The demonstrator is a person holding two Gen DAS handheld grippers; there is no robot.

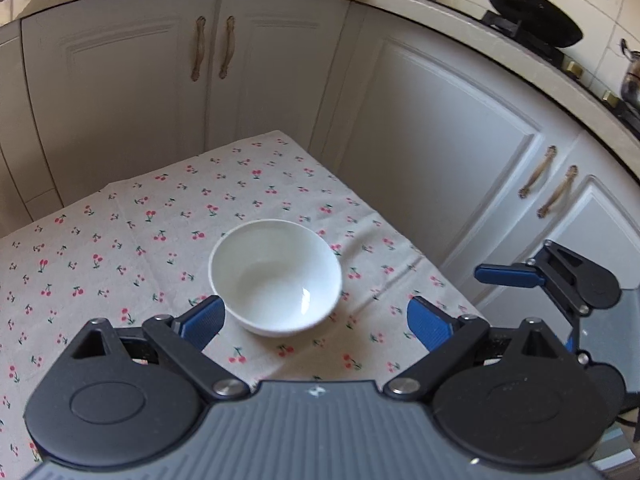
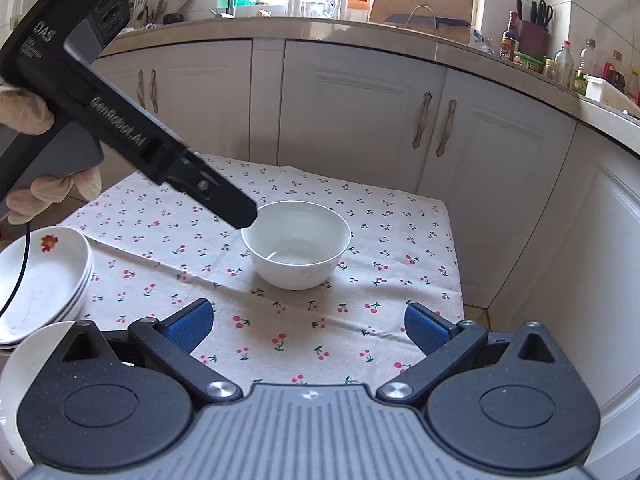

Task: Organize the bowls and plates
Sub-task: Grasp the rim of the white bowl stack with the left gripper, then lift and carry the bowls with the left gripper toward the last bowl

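1. I see a plain white bowl (image 1: 276, 276), no pattern, glossy inside.
2. Tablecloth (image 1: 120, 248): beige, printed with small red cherries on green stems.
3. Left gripper (image 1: 316, 320): black linkage, blue finger pads (image 1: 202, 320), grey ribbed body.
4. Right gripper (image 2: 310, 326): same black, blue and grey scheme.
5. Stacked plates (image 2: 44, 280): white, the top one with a red-and-yellow flower motif on its rim.
6. Cabinet doors (image 2: 352, 112): off-white, with tan handles.
7. Countertop (image 2: 320, 30): beige.
8. Pan (image 1: 532, 12) on the stove: black.
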